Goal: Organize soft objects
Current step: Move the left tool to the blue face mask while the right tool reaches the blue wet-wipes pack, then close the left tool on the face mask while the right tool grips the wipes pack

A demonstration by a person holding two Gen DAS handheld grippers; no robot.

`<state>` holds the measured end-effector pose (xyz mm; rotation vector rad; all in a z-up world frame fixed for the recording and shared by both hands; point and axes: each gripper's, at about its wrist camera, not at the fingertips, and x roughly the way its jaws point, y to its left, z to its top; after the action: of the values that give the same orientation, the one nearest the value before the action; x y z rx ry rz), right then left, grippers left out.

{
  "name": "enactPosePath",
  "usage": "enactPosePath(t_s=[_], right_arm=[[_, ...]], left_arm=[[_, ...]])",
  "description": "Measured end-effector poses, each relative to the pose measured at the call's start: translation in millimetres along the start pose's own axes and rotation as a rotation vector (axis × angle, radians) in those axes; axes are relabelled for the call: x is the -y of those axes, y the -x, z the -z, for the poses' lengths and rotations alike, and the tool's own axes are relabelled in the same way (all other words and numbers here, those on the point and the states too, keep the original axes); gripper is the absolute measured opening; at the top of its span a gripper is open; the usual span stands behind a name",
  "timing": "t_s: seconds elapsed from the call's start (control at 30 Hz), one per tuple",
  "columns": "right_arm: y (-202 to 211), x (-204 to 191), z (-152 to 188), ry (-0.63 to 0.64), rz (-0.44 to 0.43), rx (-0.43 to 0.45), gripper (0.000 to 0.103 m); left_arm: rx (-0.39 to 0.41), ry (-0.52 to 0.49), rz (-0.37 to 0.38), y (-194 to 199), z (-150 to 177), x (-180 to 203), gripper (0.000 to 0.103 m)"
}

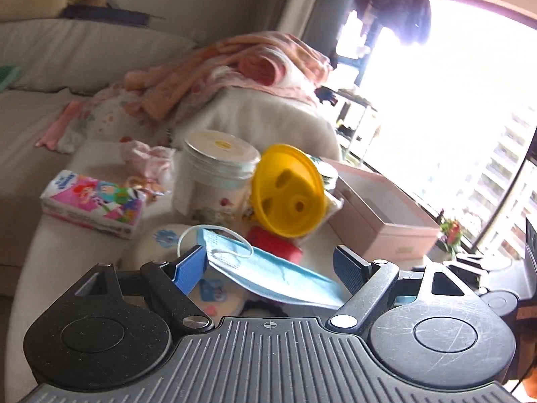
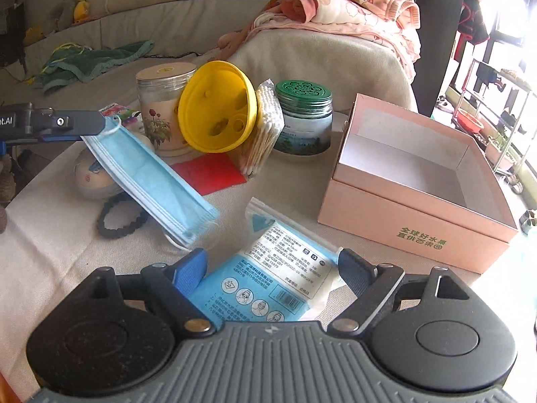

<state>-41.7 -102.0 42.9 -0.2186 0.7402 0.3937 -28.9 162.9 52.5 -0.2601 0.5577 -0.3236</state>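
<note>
A blue face mask hangs tilted in the air; in the right wrist view its ear loop is caught at the tip of my left gripper, coming in from the left. In the left wrist view the mask lies across the wide gap between the left gripper's blue pads, which stand apart. My right gripper is open, just above a blue-and-white mask packet on the table. An open pink box stands at the right, empty.
On the cloth-covered table stand a yellow funnel-like lid, a flowered jar, a green-lidded jar, a cotton swab pack, a red card, a black hair tie and a tissue pack. Pink blankets lie on the sofa arm behind.
</note>
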Motion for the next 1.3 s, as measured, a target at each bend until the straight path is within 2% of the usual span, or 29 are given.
enactPosePath(t_s=[0.2,0.3,0.37,0.47,0.53,0.63,0.7,0.73,0.77,0.83,0.93,1.0,1.17,1.3], right_arm=[[12,9,5,-0.01,-0.004,0.041,0.086],[17,18,8,-0.026,0.02,0.061,0.086],[20,23,10,-0.034,0.036,0.071,0.086],[23,32,13,-0.047,0.055,0.083,0.086],[24,34,15,-0.053,0.054,0.084,0.087],[21,38,19,-0.082,0.03,0.08,0.088],[22,39,22,-0.109,0.022,0.081,0.088],[24,40,23,-0.117,0.025,0.083,0.088],[27,41,24,-0.12,0.032,0.087,0.088],[33,42,27,-0.118,0.055,0.1,0.088],[41,45,31,-0.129,0.087,0.104,0.089],[42,48,32,-0.141,0.093,0.088,0.089],[34,58,26,-0.172,0.045,0.042,0.089],[32,61,21,-0.214,0.096,0.049,0.089]], left_arm=[[-0.201,-0.14,0.171,-6,15,32,0.087],[-0.269,-0.217,0.224,3,18,44,0.087],[-0.287,-0.294,0.257,12,16,54,0.086],[-0.245,-0.383,0.291,22,0,68,0.086],[-0.237,-0.397,0.249,12,-10,79,0.086],[-0.299,-0.398,0.089,-38,-11,90,0.086],[-0.345,-0.413,0.034,-67,-6,94,0.079],[-0.372,-0.412,0.022,-81,-4,94,0.069],[-0.389,-0.408,0.012,-91,-1,93,0.06],[-0.402,-0.409,-0.01,-105,3,91,0.056],[-0.411,-0.408,-0.027,-115,12,91,0.056],[-0.396,-0.426,-0.033,-117,20,94,0.061],[-0.38,-0.435,-0.005,-101,29,96,0.062],[-0.386,-0.445,0.013,-86,34,92,0.062]])
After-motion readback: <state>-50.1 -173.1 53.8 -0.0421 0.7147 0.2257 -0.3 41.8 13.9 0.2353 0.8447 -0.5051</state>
